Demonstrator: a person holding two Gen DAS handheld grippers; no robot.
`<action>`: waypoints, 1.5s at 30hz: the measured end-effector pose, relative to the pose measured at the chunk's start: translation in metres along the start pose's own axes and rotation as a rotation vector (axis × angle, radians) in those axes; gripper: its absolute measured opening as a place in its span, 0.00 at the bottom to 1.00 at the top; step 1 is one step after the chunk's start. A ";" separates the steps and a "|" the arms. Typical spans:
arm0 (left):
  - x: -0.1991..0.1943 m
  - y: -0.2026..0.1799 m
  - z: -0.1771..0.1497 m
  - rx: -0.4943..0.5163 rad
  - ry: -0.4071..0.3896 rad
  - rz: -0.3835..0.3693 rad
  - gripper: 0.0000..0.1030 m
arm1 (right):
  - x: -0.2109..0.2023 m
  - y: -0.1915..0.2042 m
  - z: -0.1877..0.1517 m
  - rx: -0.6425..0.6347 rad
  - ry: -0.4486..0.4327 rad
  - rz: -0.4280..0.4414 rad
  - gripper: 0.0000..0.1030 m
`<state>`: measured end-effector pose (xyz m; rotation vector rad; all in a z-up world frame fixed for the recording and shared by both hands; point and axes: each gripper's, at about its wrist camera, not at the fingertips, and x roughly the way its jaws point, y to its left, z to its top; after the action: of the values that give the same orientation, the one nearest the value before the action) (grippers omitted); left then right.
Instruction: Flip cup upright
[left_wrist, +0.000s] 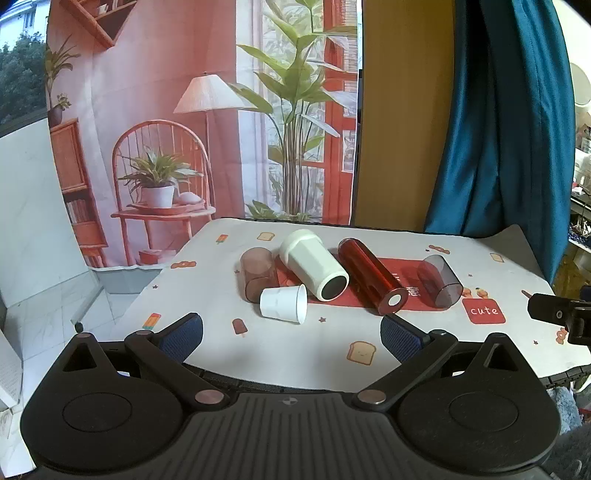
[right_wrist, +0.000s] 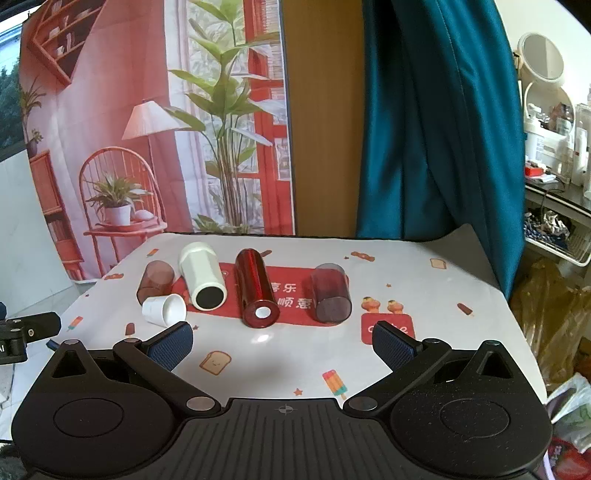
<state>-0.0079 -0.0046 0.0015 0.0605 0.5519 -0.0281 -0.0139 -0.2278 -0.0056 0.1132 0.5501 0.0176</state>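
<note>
Cups: five are lying on their sides on the table (left_wrist: 517, 258), bunched mid-cloth; none is standing upright, so the task is not yet started by the look of it.
Small white cup (left_wrist: 283, 303): nearest the left gripper, lying w/ its mouth pointing right; it's touching the brown tumbler behind it. Short, tapered, matte, faceted wall, flared rim. Prob. the easiest first pick, being closest and unblocked in front.
Brown cup (left_wrist: 256, 274): smoky see-through plastic, straight-walled cylinder, lying beside the big white one; open end is facing the camera side.
White tumbler (left_wrist: 314, 266): opaque, chunky, stepped collar at the far end, dark round end facing the viewer. Which end is the mouth: can't tell.
Red cup (left_wrist: 371, 276): glossy translucent red, long and slim, white disc showing at the near end; will likely roll if nudged.
Purple cup (left_wrist: 440, 280): tinted clear plastic, apart from the rest on the right, mouth facing near side.
Cloth: white w/ toast and popsicle prints, red panel under the cups; looks thin, could be bunching if a cup is dragged.
Left gripper (left_wrist: 291, 334): hovering near the table edge, jaws spread wide, holding nothing; blue textured pads (left_wrist: 183, 338) are flanking the small white cup's line.
Right gripper (right_wrist: 282, 341): likewise spread apart and empty, sitting back from the cups, roughly lined up w/ the red one; pads ribbed blue rubber for grip on slick plastic.
</note>
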 end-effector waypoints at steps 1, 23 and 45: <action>0.005 0.002 0.002 0.003 -0.004 -0.002 1.00 | 0.000 0.000 0.000 -0.004 -0.001 -0.001 1.00; 0.008 0.004 0.001 0.014 -0.003 0.000 1.00 | 0.000 0.003 0.001 -0.022 0.007 -0.003 1.00; 0.034 0.011 -0.004 -0.033 0.059 -0.084 1.00 | 0.015 -0.005 0.002 0.007 0.005 0.080 1.00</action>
<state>0.0198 0.0065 -0.0192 0.0061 0.6132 -0.0996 -0.0003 -0.2324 -0.0125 0.1417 0.5505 0.0940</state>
